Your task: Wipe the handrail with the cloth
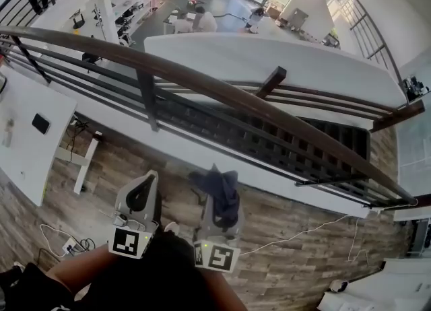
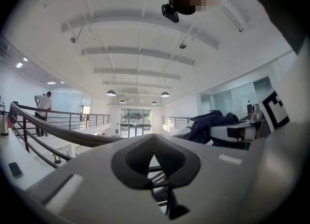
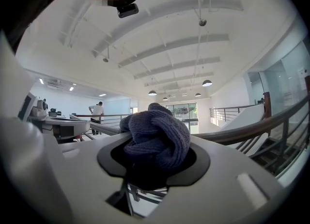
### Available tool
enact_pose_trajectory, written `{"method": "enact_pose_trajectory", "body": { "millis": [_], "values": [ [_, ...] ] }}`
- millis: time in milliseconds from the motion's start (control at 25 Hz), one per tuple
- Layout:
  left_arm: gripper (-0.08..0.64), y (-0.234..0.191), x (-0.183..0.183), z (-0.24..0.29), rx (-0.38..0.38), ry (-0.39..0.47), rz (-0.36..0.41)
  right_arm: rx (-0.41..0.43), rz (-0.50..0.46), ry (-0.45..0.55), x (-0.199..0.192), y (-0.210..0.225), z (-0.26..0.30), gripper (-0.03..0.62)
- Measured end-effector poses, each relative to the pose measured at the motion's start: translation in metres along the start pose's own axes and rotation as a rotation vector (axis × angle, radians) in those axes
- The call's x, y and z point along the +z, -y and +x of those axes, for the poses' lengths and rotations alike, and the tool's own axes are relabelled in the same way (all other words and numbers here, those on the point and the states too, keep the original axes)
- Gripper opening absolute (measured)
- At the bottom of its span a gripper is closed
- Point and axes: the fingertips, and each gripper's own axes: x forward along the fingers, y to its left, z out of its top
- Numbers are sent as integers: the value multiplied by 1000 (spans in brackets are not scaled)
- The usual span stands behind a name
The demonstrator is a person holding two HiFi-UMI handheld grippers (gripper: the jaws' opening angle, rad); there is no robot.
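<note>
Nearest, the right gripper (image 1: 217, 200) is clamped on the bunched blue cloth (image 3: 157, 138) and the left gripper (image 1: 143, 180) is closed and empty, both short of the handrail (image 1: 202, 81), so wiping seems not yet begun and the cloth must next be pressed onto the rail.

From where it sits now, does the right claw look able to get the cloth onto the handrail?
Probably yes: the right claw is shut on the cloth, and the handrail runs just ahead with only open air between them.
</note>
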Motion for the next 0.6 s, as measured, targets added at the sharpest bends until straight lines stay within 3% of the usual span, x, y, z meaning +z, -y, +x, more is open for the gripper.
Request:
{"method": "enact_pose_trajectory", "body": {
  "millis": [600],
  "values": [
    [0, -110, 21, 109, -41, 39, -44, 39, -54, -22, 23, -54, 170, 169]
  ]
}}
